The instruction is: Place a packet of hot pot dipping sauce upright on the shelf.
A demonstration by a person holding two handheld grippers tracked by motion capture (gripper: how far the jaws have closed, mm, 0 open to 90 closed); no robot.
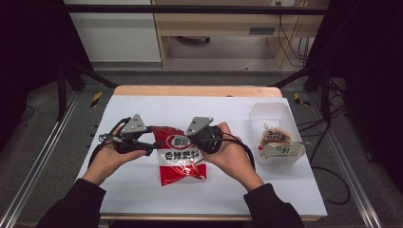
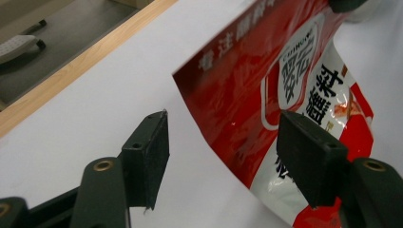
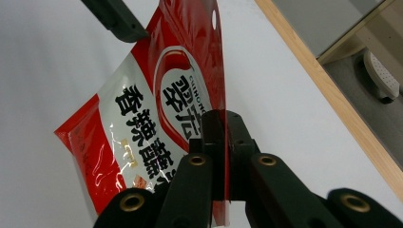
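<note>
Dark sleeves, black hand-held gripper [image 1: 153,145] with brass-coloured pivot pins, grey three-cornered top plate, trailing black cable

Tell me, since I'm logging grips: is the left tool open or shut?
Open: the left tool's pads stand apart, the red packet's edge between them unpressed.

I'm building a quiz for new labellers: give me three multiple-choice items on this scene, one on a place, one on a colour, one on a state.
1. Where is the clear tub?
A. right end of the table
B. left end
C. on the floor

2. What are the pouch's main colours?
A. blue and yellow
B. red and white
C. green and black

3. How does the right gripper stand?
A. open, away from the pouch
B. shut on nothing
C. shut on the pouch

Key: 1 A, the high view shows it at the table's right; 2 B, a red pouch with a white panel; 3 C, its jaws pinch the pouch's edge in the right gripper view.
</note>
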